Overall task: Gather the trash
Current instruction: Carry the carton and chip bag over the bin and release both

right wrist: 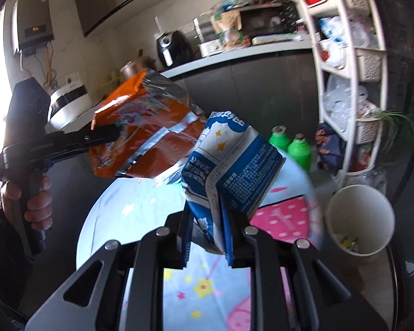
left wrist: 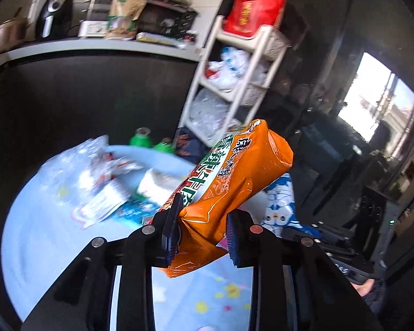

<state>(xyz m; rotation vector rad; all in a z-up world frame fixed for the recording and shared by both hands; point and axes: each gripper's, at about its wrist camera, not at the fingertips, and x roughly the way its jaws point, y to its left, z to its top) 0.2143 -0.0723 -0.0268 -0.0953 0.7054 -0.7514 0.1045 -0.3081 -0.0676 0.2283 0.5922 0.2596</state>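
Above the table (left wrist: 41, 234) we clench an orange wrapper (left wrist: 229, 182) in the left gripper (left wrist: 202, 234) and a blue wrapper (right wrist: 229, 171) in the right gripper (right wrist: 207, 237); more litter (left wrist: 105, 193) remains.

Wrappers (left wrist: 105, 182) crowd the round table's (left wrist: 41, 237) far side; a paper cup (right wrist: 358, 220) stands at its right edge.

A pale counter (left wrist: 96, 47) ran along the far wall above dark cabinet fronts (left wrist: 96, 96), crowded with a black air fryer (right wrist: 169, 45) and a dark oven (right wrist: 265, 20). A white shelf rack (left wrist: 234, 82) stood at its end, stuffed with plastic bags. Daylight poured through a window (left wrist: 378, 93). A wall-mounted water heater (right wrist: 34, 22) hung in the corner.
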